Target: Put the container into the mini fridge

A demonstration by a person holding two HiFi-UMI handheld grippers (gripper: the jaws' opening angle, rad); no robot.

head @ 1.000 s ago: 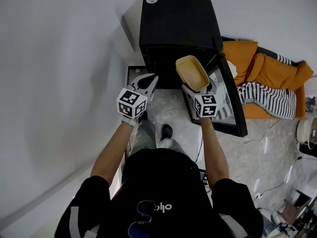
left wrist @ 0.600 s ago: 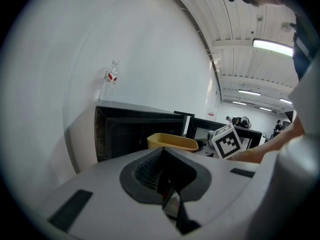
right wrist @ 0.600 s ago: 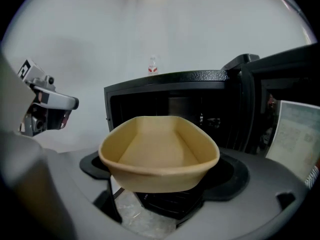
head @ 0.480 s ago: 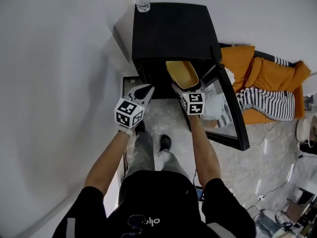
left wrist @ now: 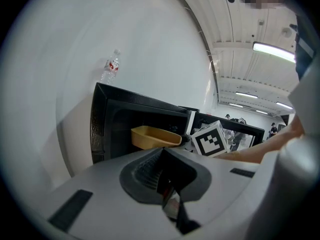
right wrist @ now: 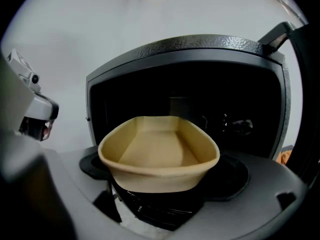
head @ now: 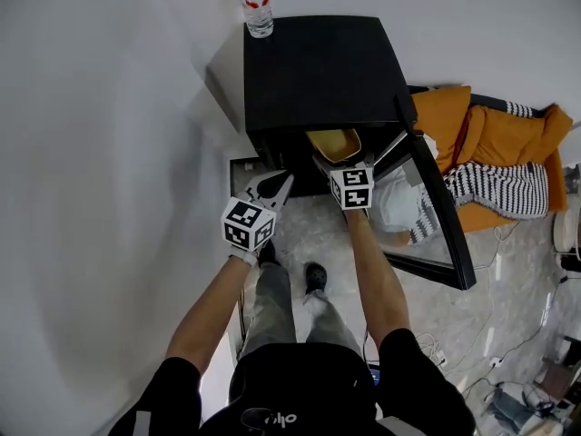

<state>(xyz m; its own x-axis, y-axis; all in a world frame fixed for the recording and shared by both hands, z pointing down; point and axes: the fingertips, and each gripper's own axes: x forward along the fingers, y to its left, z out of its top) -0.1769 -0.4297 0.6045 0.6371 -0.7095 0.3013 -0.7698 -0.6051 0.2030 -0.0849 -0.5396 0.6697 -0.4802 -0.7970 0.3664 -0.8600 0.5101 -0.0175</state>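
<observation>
right tongs (right wrist: pixel 157 194): clenched on the near rim of the tan container (right wrist: pixel 159 151), which they hold about level with its far end pointing into the dark opening.
left tongs (head: pixel 275 184): closed on nothing, tips together. They hang low, just left of the opening and apart from the fridge.
Container: an empty, open tub. In the head view its far part is hidden under the fridge's top edge and only the near part shows. No view shows whether it rests on a shelf yet.
mini fridge (head: pixel 318 71): black, standing on the floor against the white wall. Its door (head: pixel 436 216) is swung wide to the right. A water bottle (head: pixel 258 9) stands on its top, at the back left corner.
What changed: a second ago the container was out in front of the fridge, tilted and wholly in view. Half a second ago it had reached the mouth. Now it is level and part way inside. The left tongs have stayed beside the opening, shut and idle.
What that means: the carry looks finished and the insertion is under way. The task seems well along but not done, since the container is not yet released.
Next, probably: push further in, lower it onto a shelf, then loosen the right tongs and draw back.
Risk: letting go too early could tip the tub out of the opening.
</observation>
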